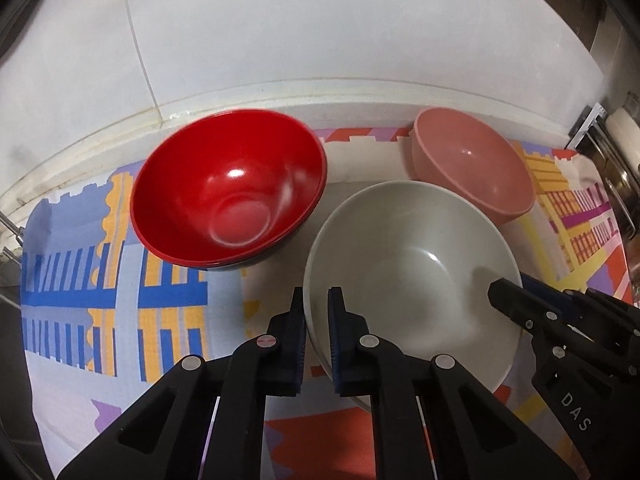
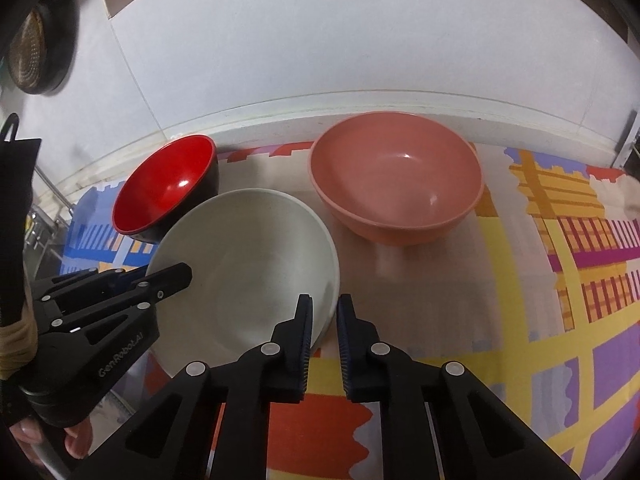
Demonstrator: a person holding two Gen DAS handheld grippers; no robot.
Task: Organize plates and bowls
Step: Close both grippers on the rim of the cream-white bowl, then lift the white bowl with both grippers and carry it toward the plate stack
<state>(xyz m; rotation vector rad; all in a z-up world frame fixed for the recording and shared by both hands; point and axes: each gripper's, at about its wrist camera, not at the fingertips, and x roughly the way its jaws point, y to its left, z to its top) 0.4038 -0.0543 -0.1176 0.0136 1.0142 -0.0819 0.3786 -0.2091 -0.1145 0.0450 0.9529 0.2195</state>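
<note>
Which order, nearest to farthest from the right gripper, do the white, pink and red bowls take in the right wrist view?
From the right gripper:
1. White bowl: its rim sits between the fingers, just left.
2. Pink bowl: ahead and slightly right, near the wall.
3. Red bowl: far left, behind the white bowl.

Dim, soft — fisheye edges warped.

Black left gripper (image 1: 316,308), right gripper (image 2: 324,314); blue ribbed pads, silver rivets
</note>
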